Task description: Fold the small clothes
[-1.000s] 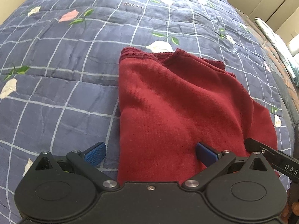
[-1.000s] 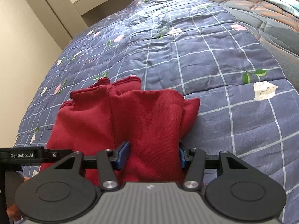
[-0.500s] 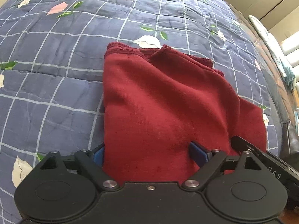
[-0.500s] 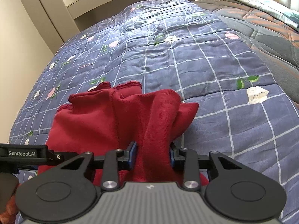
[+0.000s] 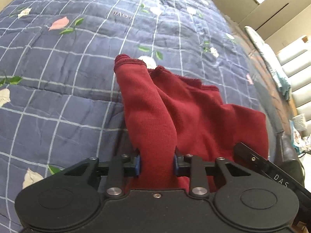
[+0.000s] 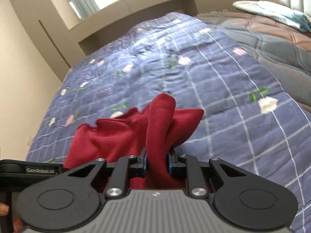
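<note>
Left wrist view
Bedding: a blue quilt (image 5: 58, 89) with a pale grid and printed flowers is seen filling most of the frame; its far end is blurred.
Garment: a dark red knit garment (image 5: 204, 120) is seen lying on the quilt, spread toward the right, with its near left edge gathered into a raised ridge.
Left gripper (image 5: 156, 164): its jaws are closing, and the ridge of red cloth is pinched between the blue pads (image 5: 137, 165); the cloth below the pads is hidden by the black gripper body.
Other tool: a black bar with partly cut-off letters is seen at the lower right, over the garment's edge; which part of the other gripper it is cannot be told.
Background: beige cupboards and pale bedding at the right edge are blurred.

Right wrist view
Garment: the same red garment (image 6: 108, 137) is seen on the quilt (image 6: 233, 101), its near right portion drawn up into a narrow fold.
Right gripper (image 6: 157, 163): its jaws are closing narrowly on that fold, which is pressed between the pads (image 6: 144, 164); the cloth's lower end is hidden behind the grey body.
Edge details: a black bar with blurred lettering is seen at the left. Part of a hand (image 6: 3, 209) is cut off at the lower left.
</note>
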`<state>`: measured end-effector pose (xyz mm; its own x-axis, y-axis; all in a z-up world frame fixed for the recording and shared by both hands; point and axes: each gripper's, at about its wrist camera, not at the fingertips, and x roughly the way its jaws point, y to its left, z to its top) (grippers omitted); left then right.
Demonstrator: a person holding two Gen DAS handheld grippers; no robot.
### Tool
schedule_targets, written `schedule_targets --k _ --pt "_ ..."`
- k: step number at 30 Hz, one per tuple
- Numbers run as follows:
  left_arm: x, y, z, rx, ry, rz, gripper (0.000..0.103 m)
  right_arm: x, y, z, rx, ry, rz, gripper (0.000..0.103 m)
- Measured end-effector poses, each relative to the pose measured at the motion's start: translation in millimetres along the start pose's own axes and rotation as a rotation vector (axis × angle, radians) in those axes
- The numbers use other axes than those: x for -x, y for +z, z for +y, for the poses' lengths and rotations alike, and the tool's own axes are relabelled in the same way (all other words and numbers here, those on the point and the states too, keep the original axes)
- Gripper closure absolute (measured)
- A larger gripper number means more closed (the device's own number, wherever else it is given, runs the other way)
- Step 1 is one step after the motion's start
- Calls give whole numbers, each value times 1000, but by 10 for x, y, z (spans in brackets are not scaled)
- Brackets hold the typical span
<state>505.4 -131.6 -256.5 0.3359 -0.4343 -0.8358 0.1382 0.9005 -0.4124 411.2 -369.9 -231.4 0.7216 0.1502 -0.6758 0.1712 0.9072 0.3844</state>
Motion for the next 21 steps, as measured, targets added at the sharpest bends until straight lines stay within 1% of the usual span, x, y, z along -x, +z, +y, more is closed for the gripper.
schedule_targets --k 3,6,9,11,14,15,18,21 --pt "170 44 46 -8 -12 -22 72 31 42 231 13 42 -4 82" --pt "399 119 137 -25 32 -48 72 27 56 466 12 90 -4 82" --pt "642 185 307 -8 69 -60 72 -29 41 698 -3 150 17 82" --pt "809 216 449 3 103 -67 71 -113 6 834 -20 192 47 82" --pt "973 223 682 15 169 -63 69 -275 -95 990 -58 230 101 82" --pt "1002 223 758 29 186 -61 69 -336 -147 1042 -61 234 119 82" --pt "989 146 976 76 221 -53 69 -488 -302 1134 -49 206 180 82" --pt "883 23 1149 116 238 -18 69 -567 -424 1134 15 135 199 81"
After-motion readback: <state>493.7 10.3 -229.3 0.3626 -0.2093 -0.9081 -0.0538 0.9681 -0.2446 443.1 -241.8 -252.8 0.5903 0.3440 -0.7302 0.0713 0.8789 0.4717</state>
